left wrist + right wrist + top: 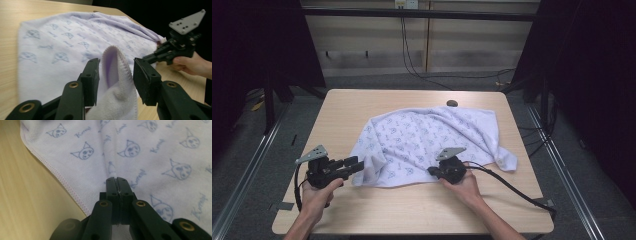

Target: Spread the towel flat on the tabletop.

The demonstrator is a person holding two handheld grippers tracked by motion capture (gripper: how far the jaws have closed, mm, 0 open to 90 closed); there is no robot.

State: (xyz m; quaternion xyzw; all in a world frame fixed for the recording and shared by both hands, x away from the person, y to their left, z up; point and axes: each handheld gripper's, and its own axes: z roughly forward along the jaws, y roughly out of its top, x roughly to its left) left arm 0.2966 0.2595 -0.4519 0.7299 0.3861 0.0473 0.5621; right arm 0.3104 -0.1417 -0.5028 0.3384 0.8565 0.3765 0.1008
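On the wooden table (412,210), a white printed towel (427,142) lies spread but rumpled, nearer the far edge. At its near-left corner, the left gripper (354,165) stands with jaws apart; a raised fold of the corner (116,72) sits between the pads, which do not press it. Along the towel's near edge, toward the right, the right gripper (433,171) has its jaws closed tight, pinching a small pucker of cloth (112,173) just inside the stitched hem (62,182).
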